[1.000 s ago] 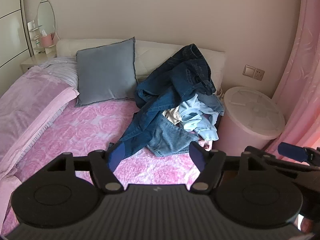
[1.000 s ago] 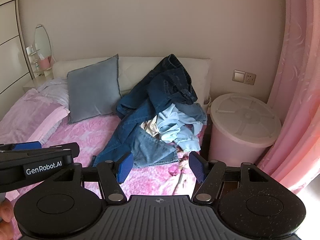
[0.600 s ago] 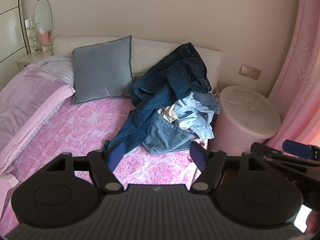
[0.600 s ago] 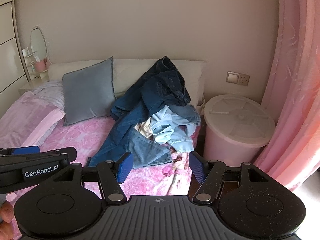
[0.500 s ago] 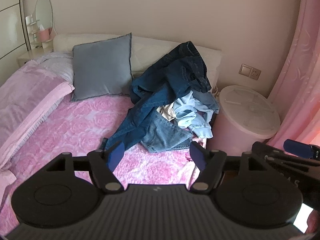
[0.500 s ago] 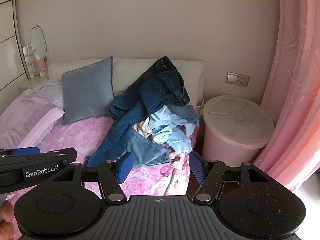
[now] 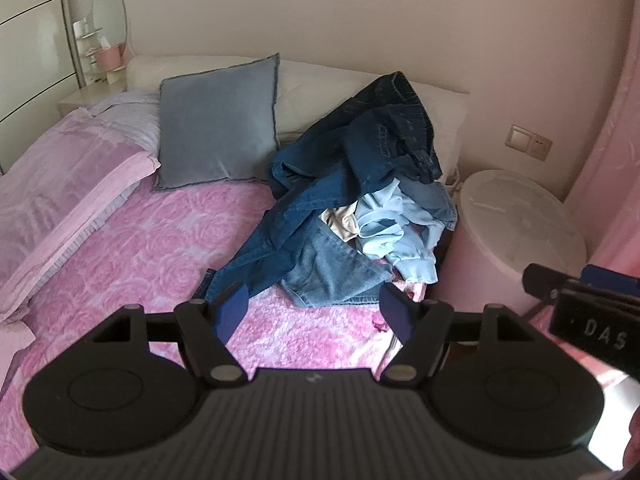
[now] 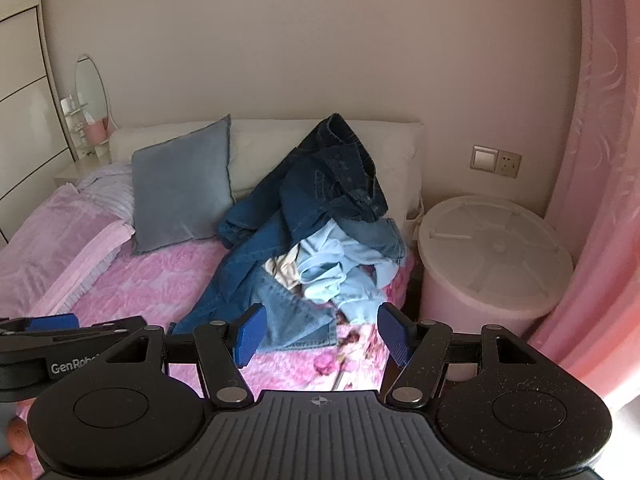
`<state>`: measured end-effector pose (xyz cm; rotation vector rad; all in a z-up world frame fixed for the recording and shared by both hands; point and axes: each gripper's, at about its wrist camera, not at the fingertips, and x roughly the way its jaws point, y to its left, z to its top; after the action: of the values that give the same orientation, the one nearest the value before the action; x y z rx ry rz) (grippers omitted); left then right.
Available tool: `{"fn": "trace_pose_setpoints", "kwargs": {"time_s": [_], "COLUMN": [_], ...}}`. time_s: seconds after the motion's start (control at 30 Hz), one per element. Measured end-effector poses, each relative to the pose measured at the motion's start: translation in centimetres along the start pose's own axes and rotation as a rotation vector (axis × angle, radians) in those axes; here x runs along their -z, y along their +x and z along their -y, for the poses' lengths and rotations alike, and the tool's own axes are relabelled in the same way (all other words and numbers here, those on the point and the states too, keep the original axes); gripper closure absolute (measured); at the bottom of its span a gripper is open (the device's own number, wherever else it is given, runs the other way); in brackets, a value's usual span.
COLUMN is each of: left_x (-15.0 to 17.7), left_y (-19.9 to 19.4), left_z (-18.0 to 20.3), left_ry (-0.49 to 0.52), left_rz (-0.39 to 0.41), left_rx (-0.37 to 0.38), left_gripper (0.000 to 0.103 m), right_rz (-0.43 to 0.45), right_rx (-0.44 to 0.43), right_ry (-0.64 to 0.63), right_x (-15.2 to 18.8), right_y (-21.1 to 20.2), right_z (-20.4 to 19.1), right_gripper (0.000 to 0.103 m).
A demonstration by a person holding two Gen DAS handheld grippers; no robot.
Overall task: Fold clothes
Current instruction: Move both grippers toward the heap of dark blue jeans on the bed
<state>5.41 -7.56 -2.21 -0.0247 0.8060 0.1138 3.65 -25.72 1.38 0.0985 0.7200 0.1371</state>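
Note:
A heap of clothes lies on the right side of the pink bed [image 7: 140, 248]: dark blue jeans [image 7: 360, 152] on top, lighter jeans [image 7: 328, 272] in front, a pale blue garment [image 7: 392, 228] and a beige piece [image 7: 340, 218]. In the right wrist view the same heap shows its dark jeans [image 8: 328, 184] and pale blue garment [image 8: 336, 268]. My left gripper [image 7: 316, 312] is open, short of the heap, with nothing between its fingers. My right gripper [image 8: 322, 334] is also open and empty, held short of the lighter jeans [image 8: 296, 320].
A grey cushion [image 7: 218, 124] leans on the white headboard [image 7: 320, 88]. A folded pink blanket [image 7: 52, 184] covers the bed's left side. A pale pink lidded bin [image 8: 492, 256] stands right of the bed, beside a pink curtain [image 8: 600, 160]. A nightstand with a mirror [image 7: 108, 12] is far left.
Both views have drifted: the heap and bed sit slightly farther off and lower in the right wrist view. Both grippers stay open and empty; the clothes have not moved.

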Motion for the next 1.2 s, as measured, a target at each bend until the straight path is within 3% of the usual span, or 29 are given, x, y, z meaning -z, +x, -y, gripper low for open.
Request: {"fn": "trace_pose_setpoints", "kwargs": {"time_s": [0.3, 0.53, 1.2], "left_x": [-0.9, -1.9, -5.3], "left_y": [2.9, 3.9, 5.3], "left_z": [2.8, 2.3, -3.1], "left_ry": [-0.063, -0.055, 0.028], "left_rz": [-0.042, -0.050, 0.000], "left_rx": [-0.056, -0.073, 0.057], "left_gripper": [0.034, 0.034, 0.034], "right_rz": [-0.015, -0.039, -0.006], "right_rx": [-0.061, -0.084, -0.014], "right_ry": [0.010, 0.018, 0.073], "right_x": [-2.6, -3.2, -3.0], "right_y": [3.5, 5.3, 5.7], "right_z": [6.8, 7.6, 0.8], "right_gripper": [0.038, 0.038, 0.038]}}
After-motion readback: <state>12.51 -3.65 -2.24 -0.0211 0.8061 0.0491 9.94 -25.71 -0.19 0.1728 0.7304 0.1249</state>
